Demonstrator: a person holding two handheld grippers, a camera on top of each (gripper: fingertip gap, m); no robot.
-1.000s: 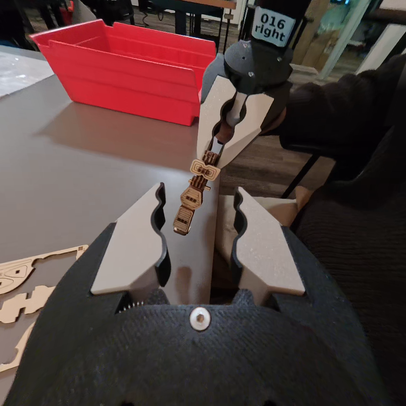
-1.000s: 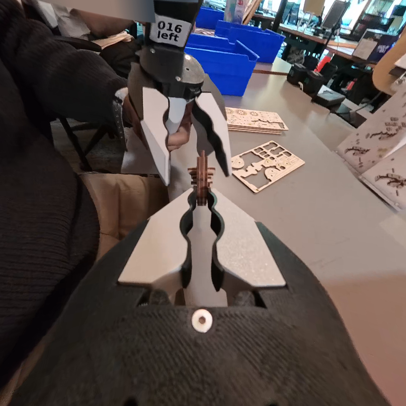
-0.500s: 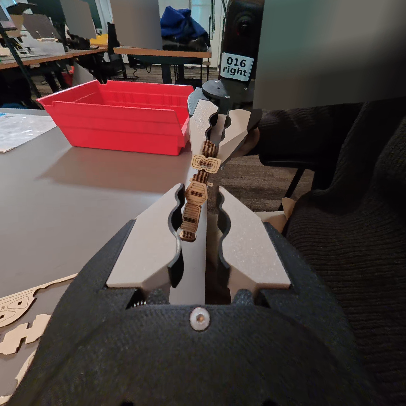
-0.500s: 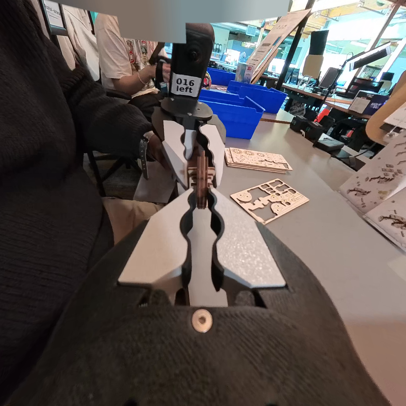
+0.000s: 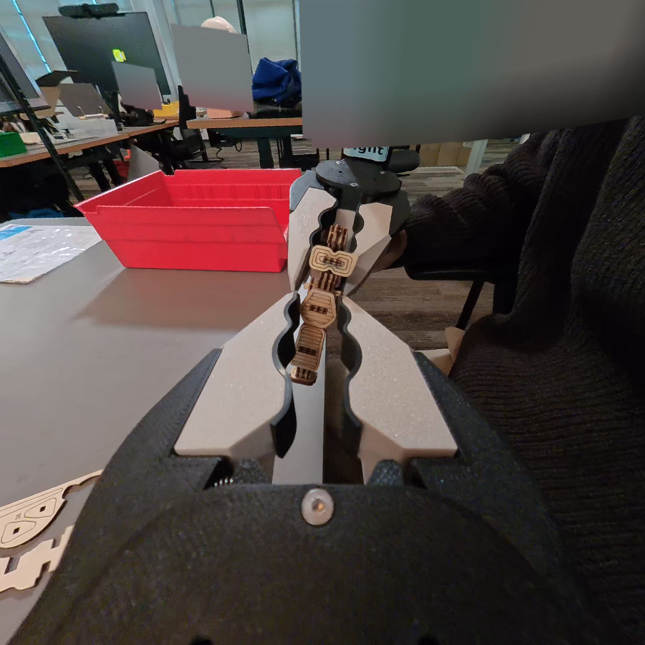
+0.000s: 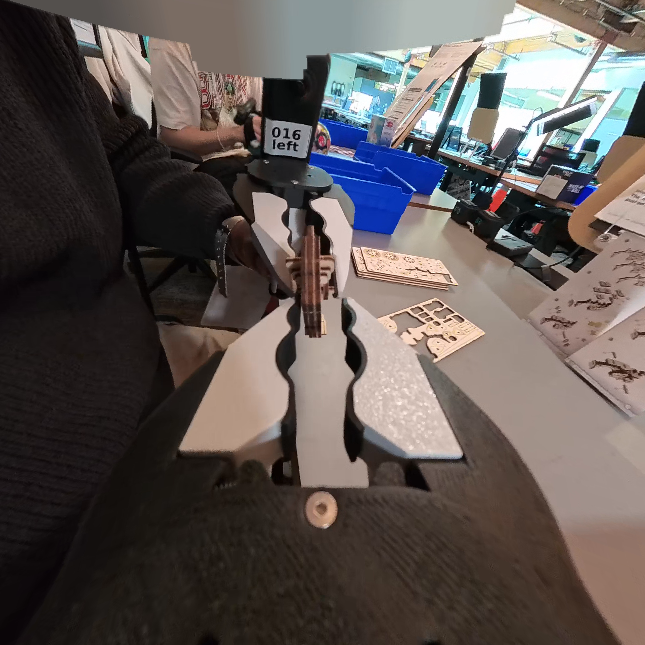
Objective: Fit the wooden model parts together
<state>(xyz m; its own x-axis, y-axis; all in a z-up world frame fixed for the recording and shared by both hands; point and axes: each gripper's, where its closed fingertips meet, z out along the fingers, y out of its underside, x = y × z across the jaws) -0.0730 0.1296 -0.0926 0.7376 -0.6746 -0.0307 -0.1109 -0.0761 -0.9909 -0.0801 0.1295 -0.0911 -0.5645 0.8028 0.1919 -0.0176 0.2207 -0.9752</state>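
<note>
A small wooden model point(image 5: 316, 310), a stack of thin ribs with engraved plates across it, hangs in the air over the table's near edge. My left gripper point(image 5: 318, 298) is shut on its hexagonal plate and holds it. In the right wrist view the model point(image 6: 310, 279) shows edge-on, with the left gripper point(image 6: 313, 295) clamped on its crosspieces. My right gripper point(image 6: 320, 303) is open, and the model's near end lies between its jaws, close to the left finger. The right gripper also shows in the left wrist view point(image 5: 319, 290), facing mine tip to tip.
A red bin point(image 5: 195, 230) stands on the grey table point(image 5: 122, 331) behind the grippers. Blue bins point(image 6: 377, 199), a stack of wooden sheets point(image 6: 405, 268), a punched-out sheet point(image 6: 432, 328) and instruction pages point(image 6: 610, 314) lie to the right. More punched sheets point(image 5: 28, 516) lie at the lower left. Left and right tips are no more than a few centimetres apart.
My left gripper moved in around the model and closed on it. My right gripper, shut on the model before, has opened. Both grippers have tilted up.
</note>
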